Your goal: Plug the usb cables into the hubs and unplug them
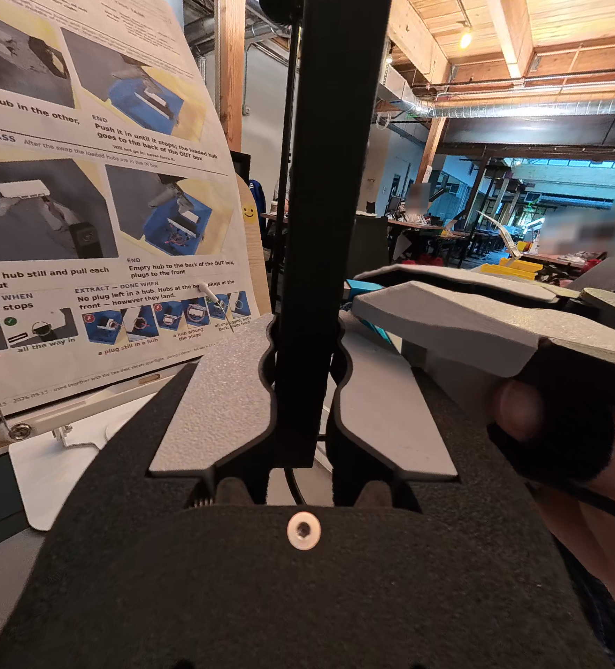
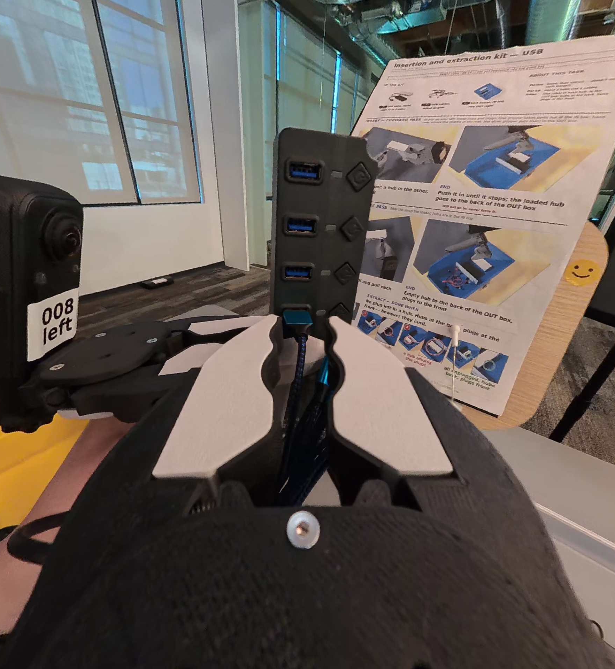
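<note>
My left gripper (image 1: 306, 325) is shut on a black usb hub (image 1: 329, 188) and holds it upright, edge-on to its own camera. In the right wrist view the hub (image 2: 320, 224) shows its face with a column of blue ports, and the left gripper (image 2: 204, 336) clamps its lower end from the left. A blue plug (image 2: 297, 320) sits in the lowest port. Its braided blue-black usb cable (image 2: 295, 391) runs down between the fingers of my right gripper (image 2: 302, 325), which closes around the doubled cable and a teal connector (image 2: 322, 373). The right gripper (image 1: 367, 297) also shows from the side in the left wrist view.
A printed instruction sheet (image 2: 479, 224) on a wooden stand (image 2: 566, 325) rises just behind the hub; it also fills the left of the left wrist view (image 1: 99, 217). The left gripper's camera (image 2: 27, 275) is close at left. A yellow surface (image 2: 5, 463) lies below left, a grey tabletop (image 2: 570, 481) at right. The grippers are tip to tip, or close to it.
</note>
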Available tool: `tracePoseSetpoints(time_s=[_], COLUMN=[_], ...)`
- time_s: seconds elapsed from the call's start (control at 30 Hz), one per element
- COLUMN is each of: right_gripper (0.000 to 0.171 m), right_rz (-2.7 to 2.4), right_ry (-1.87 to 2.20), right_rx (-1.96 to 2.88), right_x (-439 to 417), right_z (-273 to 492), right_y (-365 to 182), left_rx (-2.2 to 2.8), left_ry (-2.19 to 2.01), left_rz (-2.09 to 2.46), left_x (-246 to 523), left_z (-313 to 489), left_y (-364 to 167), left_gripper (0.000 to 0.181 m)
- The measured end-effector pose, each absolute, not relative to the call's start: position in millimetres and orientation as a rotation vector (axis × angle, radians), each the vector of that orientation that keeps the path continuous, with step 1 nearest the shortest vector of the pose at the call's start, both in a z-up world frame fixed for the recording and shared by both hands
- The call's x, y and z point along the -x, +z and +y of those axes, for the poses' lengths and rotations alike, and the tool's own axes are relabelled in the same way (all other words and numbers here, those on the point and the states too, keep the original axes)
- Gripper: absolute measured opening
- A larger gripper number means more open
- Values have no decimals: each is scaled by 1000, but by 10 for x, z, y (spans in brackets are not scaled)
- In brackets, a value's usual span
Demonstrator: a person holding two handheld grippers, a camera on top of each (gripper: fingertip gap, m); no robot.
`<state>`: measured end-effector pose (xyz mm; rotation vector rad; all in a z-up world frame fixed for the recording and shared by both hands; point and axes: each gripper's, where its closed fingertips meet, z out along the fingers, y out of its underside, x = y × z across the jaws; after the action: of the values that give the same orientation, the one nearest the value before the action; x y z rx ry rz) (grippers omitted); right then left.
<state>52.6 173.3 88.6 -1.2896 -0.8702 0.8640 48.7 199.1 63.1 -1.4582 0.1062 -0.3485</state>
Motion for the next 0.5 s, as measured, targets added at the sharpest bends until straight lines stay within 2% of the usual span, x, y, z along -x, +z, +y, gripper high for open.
tracePoseSetpoints(time_s=[0.07, 0.5], right_gripper=[16, 15], right_rz=[-881, -876], right_ry=[880, 937], right_rx=[1288, 1304], right_x=[-505, -422], right_z=[1714, 1650], right_y=[879, 857], left_rx=[1460, 1469], left_ry=[-347, -316], left_rz=[107, 107], left_x=[-480, -370], left_z=[1996, 1958], left_y=[622, 630], left_gripper=[26, 27])
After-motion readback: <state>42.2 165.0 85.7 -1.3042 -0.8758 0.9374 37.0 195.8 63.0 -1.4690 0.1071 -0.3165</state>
